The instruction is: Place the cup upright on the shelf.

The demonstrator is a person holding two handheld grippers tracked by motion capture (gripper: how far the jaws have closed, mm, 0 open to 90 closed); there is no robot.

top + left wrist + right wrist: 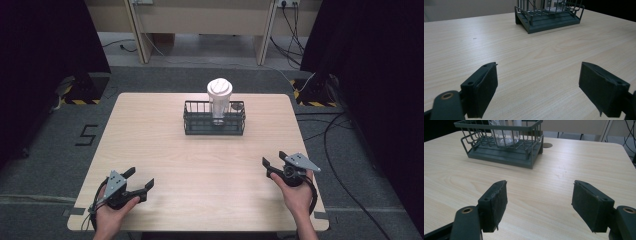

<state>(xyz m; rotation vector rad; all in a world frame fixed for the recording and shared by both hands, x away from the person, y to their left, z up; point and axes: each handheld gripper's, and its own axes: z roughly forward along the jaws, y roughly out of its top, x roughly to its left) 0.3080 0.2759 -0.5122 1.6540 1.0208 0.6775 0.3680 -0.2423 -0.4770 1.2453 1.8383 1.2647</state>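
Note:
A dark wire basket [197, 128] stands on the far middle of the light wooden table [200, 165]. Inside it a clear tumbler with a white lid [219, 97] stands upright, right of the basket's centre. My left gripper [141, 181] rests near the front left corner, held in a hand, open with nothing between its jaws. My right gripper [274, 159] sits near the front right edge, also open and empty. The basket [549, 17] lies far ahead in the left gripper view. In the right gripper view the basket [506, 155] holds the tumbler's clear base [504, 132].
Dark curtains flank both sides of the table. Cables [345, 150] trail across the grey floor at the right. A wooden bench frame [200, 20] stands behind the table. A small grommet [547, 145] is set into the tabletop beside the basket.

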